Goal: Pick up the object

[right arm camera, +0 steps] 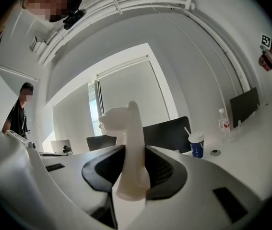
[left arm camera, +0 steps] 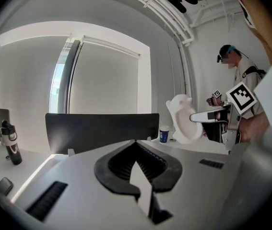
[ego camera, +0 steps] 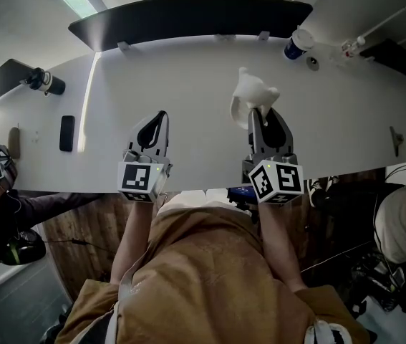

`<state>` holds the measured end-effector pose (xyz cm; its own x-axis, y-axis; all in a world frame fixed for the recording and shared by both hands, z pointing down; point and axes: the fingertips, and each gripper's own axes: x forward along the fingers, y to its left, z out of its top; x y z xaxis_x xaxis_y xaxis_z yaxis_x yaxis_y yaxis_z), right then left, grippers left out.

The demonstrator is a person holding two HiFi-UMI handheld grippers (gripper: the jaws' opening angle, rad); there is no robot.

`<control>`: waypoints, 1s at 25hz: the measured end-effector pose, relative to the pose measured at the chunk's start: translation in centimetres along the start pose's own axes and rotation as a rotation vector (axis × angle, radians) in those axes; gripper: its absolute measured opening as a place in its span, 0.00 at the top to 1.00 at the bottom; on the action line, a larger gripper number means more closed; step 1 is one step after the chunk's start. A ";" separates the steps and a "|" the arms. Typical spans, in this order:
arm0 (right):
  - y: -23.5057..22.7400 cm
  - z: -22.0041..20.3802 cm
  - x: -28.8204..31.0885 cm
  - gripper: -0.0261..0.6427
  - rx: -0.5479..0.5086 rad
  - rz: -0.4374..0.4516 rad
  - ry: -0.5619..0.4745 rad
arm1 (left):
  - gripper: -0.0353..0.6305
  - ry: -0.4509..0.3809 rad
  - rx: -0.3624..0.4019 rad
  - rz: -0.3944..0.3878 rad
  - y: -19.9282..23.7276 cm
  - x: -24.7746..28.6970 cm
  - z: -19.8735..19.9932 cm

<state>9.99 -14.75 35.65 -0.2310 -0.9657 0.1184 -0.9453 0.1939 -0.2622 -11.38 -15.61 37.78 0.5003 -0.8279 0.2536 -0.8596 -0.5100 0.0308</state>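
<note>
Right gripper [ego camera: 261, 115] pinches the white moulded object [ego camera: 251, 93] between its pads, over the middle of the white table [ego camera: 188, 77]; left gripper [ego camera: 158, 120] sits beside it, jaws pressed together on nothing; both hang just past the table's near edge; bare tabletop lies ahead up to the dark panel [ego camera: 188, 16]; blue cup [ego camera: 297, 44] far right, phone [ego camera: 66, 132] left, both well apart.
</note>
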 end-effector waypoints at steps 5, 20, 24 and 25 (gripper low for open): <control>0.5 0.1 0.1 0.76 -0.050 0.001 -0.004 | 0.94 -0.008 -0.009 0.058 1.1 -0.4 -0.5; -0.5 -0.1 -0.6 0.76 -0.050 -0.013 0.002 | 0.94 -0.038 0.000 0.080 1.1 -0.9 0.9; -1.0 0.0 -0.8 0.76 -0.045 -0.017 -0.003 | 0.94 -0.035 0.001 0.080 0.8 -0.8 1.0; -1.1 0.0 -0.9 0.76 -0.045 -0.018 -0.005 | 0.94 -0.035 0.002 0.079 0.7 -0.7 0.9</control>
<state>11.21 -14.14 35.79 -0.2133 -0.9698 0.1181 -0.9587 0.1844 -0.2166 -12.29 -15.59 36.71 0.4339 -0.8733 0.2216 -0.8966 -0.4428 0.0104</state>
